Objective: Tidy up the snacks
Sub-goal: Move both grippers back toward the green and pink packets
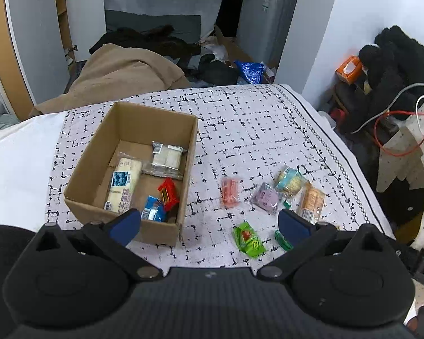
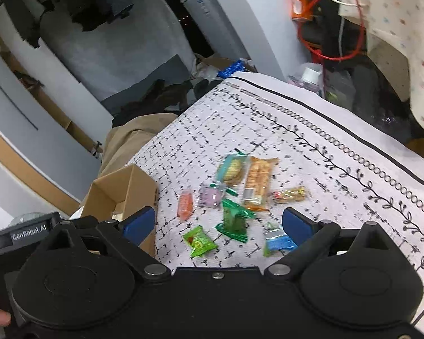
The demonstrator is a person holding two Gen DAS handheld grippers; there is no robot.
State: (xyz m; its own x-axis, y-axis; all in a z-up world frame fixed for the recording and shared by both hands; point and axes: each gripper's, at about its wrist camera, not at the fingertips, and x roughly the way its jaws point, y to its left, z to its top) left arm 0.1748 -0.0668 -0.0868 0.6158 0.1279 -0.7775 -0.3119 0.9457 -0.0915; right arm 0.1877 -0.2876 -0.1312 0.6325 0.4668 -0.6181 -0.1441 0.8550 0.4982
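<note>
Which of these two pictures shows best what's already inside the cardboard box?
The left wrist view: it looks down into the open cardboard box, showing its packets. The right wrist view catches only a corner of the box, its contents hidden.

The black plastic left gripper [image 1: 209,226] is showing two blue finger pads [image 1: 125,224], round humps and silver screws. The black right gripper [image 2: 219,226] is looking the same; white letters beside it may be reading "GenRobot.AI".

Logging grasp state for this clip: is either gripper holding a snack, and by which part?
Nothing is held. The left gripper and right gripper are both open and empty above the tablecloth, with loose snacks below and the cardboard box to the left.
</note>
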